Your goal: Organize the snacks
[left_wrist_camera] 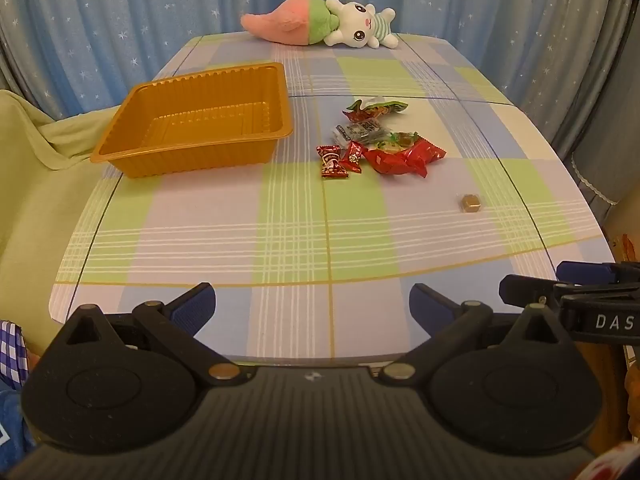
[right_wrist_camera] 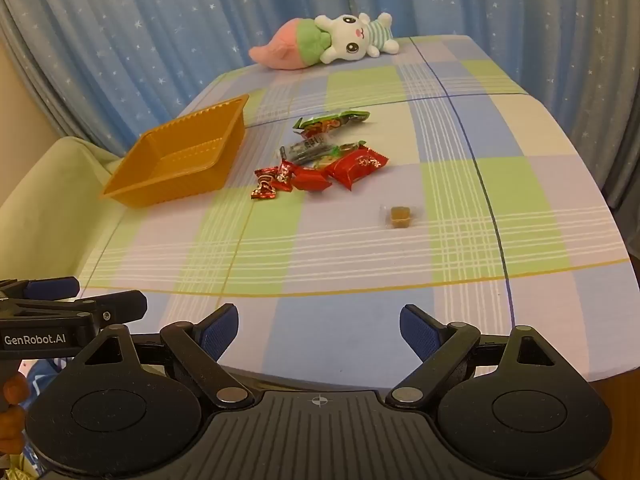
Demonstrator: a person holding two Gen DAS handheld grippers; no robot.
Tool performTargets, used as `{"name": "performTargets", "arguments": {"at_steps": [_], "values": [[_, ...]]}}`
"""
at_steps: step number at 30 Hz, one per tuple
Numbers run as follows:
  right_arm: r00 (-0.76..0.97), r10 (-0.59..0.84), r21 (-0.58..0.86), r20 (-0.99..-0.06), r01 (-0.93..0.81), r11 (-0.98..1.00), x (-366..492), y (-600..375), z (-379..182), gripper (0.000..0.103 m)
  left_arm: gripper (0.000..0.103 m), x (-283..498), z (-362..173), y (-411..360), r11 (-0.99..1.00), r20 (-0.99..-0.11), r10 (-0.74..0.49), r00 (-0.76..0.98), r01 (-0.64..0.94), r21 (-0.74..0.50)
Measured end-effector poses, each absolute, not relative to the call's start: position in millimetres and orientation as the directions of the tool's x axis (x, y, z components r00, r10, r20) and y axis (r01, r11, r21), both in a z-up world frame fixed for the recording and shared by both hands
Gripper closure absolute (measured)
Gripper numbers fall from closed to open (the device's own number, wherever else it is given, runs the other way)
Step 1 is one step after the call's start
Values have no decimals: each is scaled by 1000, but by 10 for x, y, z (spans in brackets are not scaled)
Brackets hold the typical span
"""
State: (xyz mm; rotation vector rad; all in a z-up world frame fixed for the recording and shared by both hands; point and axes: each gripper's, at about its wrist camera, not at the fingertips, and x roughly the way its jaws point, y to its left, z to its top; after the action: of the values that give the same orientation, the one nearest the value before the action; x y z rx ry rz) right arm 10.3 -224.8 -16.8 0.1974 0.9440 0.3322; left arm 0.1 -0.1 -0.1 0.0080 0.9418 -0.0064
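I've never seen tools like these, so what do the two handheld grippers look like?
Both the left gripper and right gripper are matte black plastic with ribbed bases, round side discs, hinged link arms with metal pins, and blue textured pads. White lettering marks their sides.

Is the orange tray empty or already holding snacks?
Empty: the orange tray's ribbed floor is bare in both views; the snack packets all lie on the tablecloth beside it.

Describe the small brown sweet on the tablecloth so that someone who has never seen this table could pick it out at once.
Start at the orange plastic tray on the checked tablecloth, then move right to the heap of red and green snack packets. Nearer the table's front edge, lying alone, is the small brown cube in clear wrap. It alone is unprinted, square and apart from the heap.
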Motion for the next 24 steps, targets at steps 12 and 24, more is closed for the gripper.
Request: {"name": "performTargets", "arguments": {"at_steps": [12, 24], "values": [[543, 364, 310, -757, -193, 931, 123, -2253, -168, 15, 0, 2, 0, -1, 1000, -811, -2, 585, 10, 5], [546, 363, 312, -755, -188, 931, 136, -2292, -187, 16, 0, 19, -26, -42, 1000, -812, -1, 584, 12, 8]]}}
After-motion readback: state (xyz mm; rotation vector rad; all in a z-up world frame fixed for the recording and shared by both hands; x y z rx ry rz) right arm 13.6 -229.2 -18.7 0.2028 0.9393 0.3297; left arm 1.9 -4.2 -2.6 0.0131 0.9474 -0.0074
